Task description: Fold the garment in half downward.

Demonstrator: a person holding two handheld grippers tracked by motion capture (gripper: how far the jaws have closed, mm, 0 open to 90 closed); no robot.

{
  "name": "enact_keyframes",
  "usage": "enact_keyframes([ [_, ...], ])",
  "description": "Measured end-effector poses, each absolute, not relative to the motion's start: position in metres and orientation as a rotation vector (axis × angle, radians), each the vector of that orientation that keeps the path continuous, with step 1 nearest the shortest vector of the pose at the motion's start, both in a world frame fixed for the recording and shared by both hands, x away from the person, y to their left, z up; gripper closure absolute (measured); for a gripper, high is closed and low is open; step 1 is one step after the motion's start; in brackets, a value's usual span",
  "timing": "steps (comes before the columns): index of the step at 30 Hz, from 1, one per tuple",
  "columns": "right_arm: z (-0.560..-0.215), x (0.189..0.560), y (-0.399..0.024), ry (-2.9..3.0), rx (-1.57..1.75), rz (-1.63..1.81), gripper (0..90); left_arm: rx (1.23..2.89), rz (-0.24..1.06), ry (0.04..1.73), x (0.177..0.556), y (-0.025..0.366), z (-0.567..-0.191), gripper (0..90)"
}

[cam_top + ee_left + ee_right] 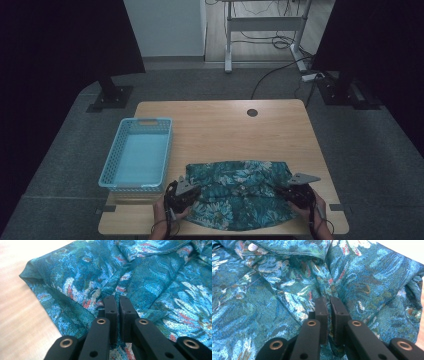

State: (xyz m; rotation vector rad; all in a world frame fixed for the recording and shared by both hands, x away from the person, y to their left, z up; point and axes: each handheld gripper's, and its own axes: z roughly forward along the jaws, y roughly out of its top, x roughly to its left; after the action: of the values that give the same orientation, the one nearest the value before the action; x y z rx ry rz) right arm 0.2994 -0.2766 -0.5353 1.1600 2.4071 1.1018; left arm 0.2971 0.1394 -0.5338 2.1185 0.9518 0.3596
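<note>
Down at the near edge of the wooden surface (220, 125) lies a teal floral shirt (237, 192), spread wide and rumpled, its blue-green print flecked with white and red. All places below are given from this shirt.

At the shirt's left end the left tool (186, 192) rests against the cloth, held by the person's left hand (167, 210). In the left gripper view its two black jaws stand almost pressed together, with a raised ridge of the shirt (140, 277) pinched in the narrow slit between them; the left tool (119, 300) thus grips a fold close to the shirt's side edge, and bare wood shows just beyond that edge.

At the shirt's right end the right tool (290, 192) does the same, held by the right hand (312, 212). In the right gripper view the jaws are likewise drawn nearly together on a pleat of cloth that rises between them, so the right tool (330, 301) is clamped on the shirt (274, 302). Farther along the cloth from this tool a seamed hem crosses the fabric, and a small white button (252, 247) sits on it.

Left of the shirt, and a little farther from the person, stands a light blue basket (114, 155) with perforated walls, its near corner just beside the left tool. Beyond the shirt, towards the far edge of the surface, is a round dark cable hole (252, 112), well apart from the cloth.
</note>
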Motion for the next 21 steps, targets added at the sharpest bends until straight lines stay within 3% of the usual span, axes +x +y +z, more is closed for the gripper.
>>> enact_keyframes([
  [14,-0.5371,0.2964,-0.2765,2.378,1.13,1.094,84.1,2.11,0.347,0.963,0.2988,0.1387,-0.534,85.0],
  [19,-0.5368,0.2972,-0.277,2.388,1.129,1.101,80.4,2.093,0.361,0.985,0.2961,0.138,-0.5334,67.1],
  [21,-0.5364,0.2957,-0.2759,2.394,1.122,1.111,67.4,2.083,0.374,0.987,0.2924,0.1388,-0.5308,59.5],
])
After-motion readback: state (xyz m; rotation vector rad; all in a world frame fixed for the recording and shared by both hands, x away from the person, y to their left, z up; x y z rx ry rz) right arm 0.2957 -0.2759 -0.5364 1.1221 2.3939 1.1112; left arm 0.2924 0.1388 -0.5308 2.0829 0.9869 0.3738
